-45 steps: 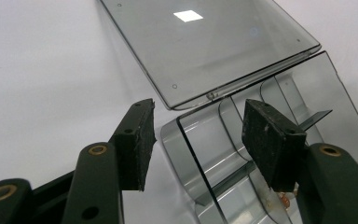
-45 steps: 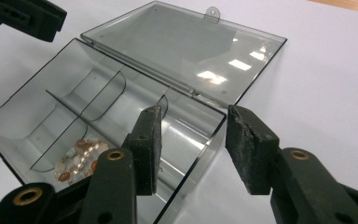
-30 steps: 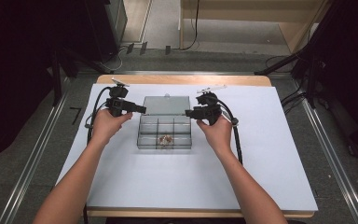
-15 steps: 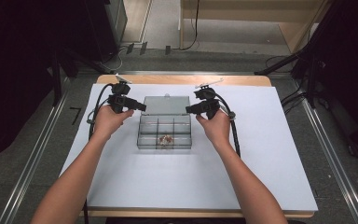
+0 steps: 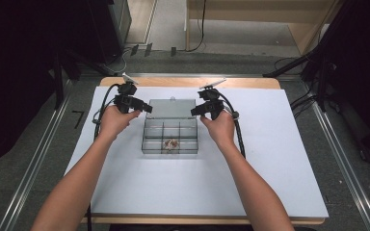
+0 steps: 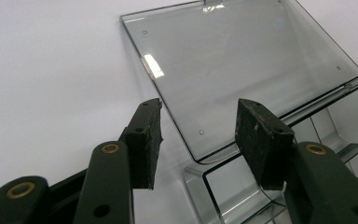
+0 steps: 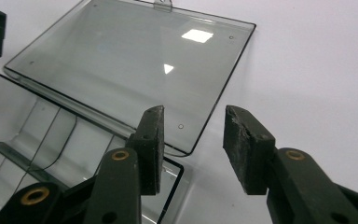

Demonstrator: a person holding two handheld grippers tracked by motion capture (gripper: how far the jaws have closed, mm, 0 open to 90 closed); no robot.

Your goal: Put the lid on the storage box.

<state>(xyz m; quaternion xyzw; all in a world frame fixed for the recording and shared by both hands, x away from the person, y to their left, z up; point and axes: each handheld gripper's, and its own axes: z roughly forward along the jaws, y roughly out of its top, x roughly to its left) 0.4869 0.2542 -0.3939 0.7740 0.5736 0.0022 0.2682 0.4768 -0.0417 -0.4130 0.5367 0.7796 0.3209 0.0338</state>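
On the white mat [image 5: 270,168]: your clear box [image 5: 169,139] lies open, lid [image 5: 171,108] flat | left gripper [image 5: 147,108] jaws apart | right gripper [image 5: 193,111] jaws apart, both empty.

A white sheet [image 5: 250,183] covered the wooden table [image 5: 183,82]. Black cables [image 5: 200,29] lay on the grey floor [image 5: 347,144] behind.

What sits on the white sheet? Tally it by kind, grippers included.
Clear box, lid open flat: 1
Small brownish clump in one compartment, too small to identify: 1
Black grippers, left and right, both open: 2
Total: 4
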